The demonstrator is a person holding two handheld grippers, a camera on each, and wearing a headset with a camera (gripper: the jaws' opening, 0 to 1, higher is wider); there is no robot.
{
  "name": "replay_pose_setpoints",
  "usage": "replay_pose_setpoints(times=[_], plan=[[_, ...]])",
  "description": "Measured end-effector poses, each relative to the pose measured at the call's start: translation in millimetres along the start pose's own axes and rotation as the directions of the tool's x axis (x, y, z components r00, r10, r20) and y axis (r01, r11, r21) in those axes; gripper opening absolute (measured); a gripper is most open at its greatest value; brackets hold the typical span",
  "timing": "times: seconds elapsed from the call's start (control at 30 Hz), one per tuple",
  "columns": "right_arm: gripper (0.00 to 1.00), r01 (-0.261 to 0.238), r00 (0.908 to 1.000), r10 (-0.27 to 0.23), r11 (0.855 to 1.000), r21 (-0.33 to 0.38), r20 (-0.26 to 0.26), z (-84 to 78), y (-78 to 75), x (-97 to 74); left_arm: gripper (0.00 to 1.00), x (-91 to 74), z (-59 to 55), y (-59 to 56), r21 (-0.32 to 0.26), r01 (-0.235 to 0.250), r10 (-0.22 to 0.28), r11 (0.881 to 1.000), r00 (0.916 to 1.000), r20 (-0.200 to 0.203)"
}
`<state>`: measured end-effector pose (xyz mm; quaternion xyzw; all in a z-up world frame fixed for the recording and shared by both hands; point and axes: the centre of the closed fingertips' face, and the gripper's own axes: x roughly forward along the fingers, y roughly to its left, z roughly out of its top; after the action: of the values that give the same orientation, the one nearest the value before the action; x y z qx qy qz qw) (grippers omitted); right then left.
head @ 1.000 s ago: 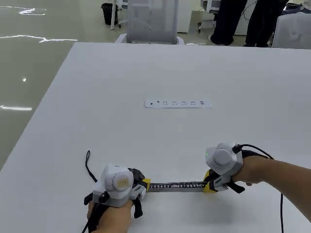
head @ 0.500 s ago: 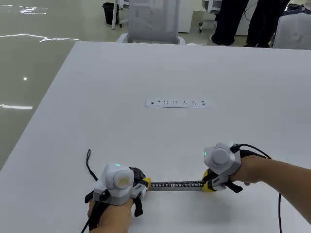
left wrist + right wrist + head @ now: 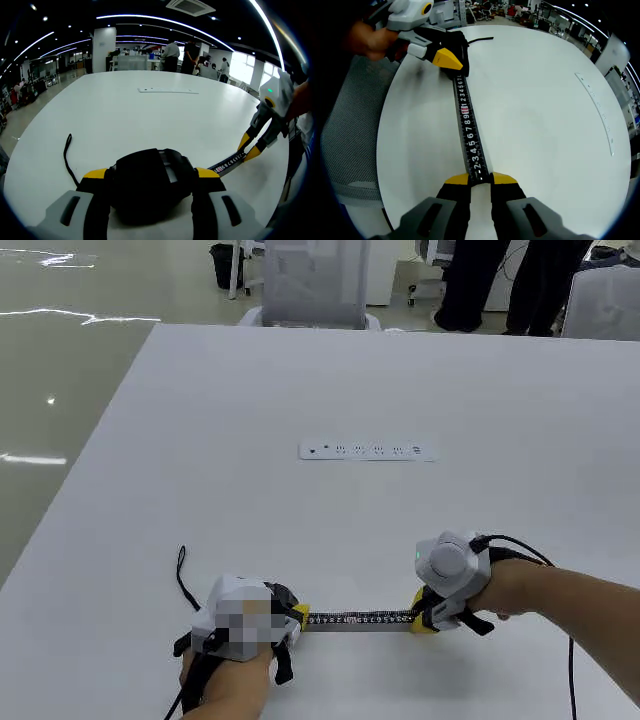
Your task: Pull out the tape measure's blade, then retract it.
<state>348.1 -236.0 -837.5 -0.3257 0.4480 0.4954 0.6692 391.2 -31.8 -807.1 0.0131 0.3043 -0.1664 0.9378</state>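
Observation:
A black tape measure case [image 3: 150, 182] sits on the white table [image 3: 300, 380], and my left gripper [image 3: 151, 175] is shut on it between yellow-tipped jaws. In the head view the same case [image 3: 283, 602] lies at the near left. Its blade [image 3: 469, 134] runs flat across the table [image 3: 540, 115], numbers up, to my right gripper [image 3: 480, 178], which is shut on the blade's end. In the head view the blade [image 3: 360, 618] spans the gap between my left gripper [image 3: 297, 617] and my right gripper [image 3: 416, 612]. The case's black wrist strap [image 3: 67, 155] trails to the left.
A white power strip [image 3: 367, 451] lies flat in the middle of the table. A chair [image 3: 312, 285] stands at the far edge and people stand beyond it at the back right. A black cable [image 3: 540, 560] runs along the right forearm.
The right gripper has moved a little to the left toward the case, so the exposed blade is shorter. The left gripper holds the case in place.

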Motion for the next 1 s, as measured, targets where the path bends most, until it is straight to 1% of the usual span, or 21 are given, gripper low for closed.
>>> replay_pose_setpoints(times=[1.0], plan=[[0.14,-0.008,1.0000,0.008,1.000,0.002,0.004,8.6,2.0,4.0,0.63,0.3,-0.7,0.0,-0.003,0.004,-0.004,1.000,1.0000,-0.001]])
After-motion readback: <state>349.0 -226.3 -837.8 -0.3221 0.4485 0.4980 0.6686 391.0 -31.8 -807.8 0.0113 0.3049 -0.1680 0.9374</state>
